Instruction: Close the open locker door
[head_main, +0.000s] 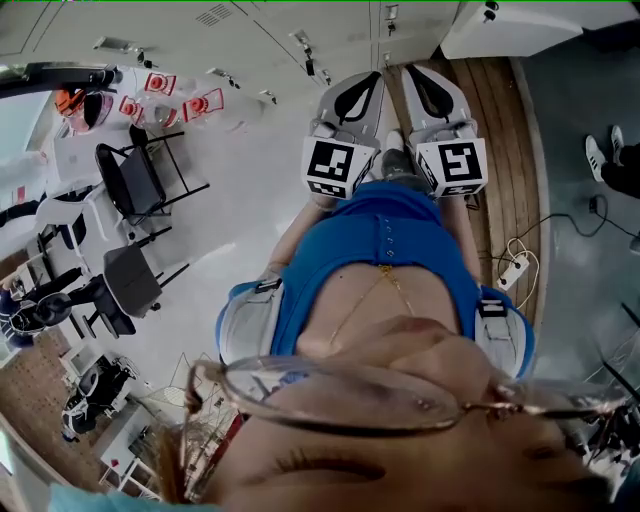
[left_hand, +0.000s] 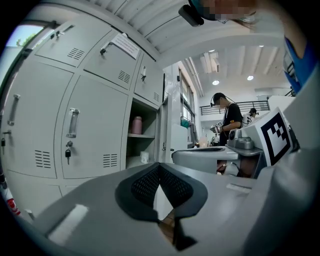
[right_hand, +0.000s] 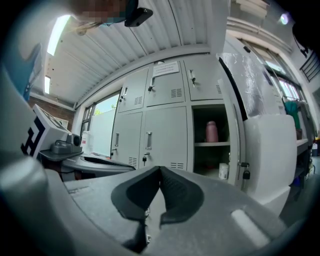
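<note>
The left gripper (left_hand: 160, 166) and right gripper (right_hand: 160, 171), both closed and empty, face the lockers (right_hand: 164, 131), where one locker door (right_hand: 270, 147) stands open.

Worn: blue buttoned shirt (head_main: 385, 250), thin chain (head_main: 372, 292), wire-rimmed glasses (head_main: 340, 395). The left gripper (left_hand: 160, 166) and right gripper (right_hand: 160, 170) have grey shells, black mesh pads (left_hand: 143, 187) and 1 white cube (head_main: 338, 165) each, with black square markers.

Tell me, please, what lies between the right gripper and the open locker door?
Nothing: the right gripper view shows only bare air between the right gripper and the locker door.
</note>
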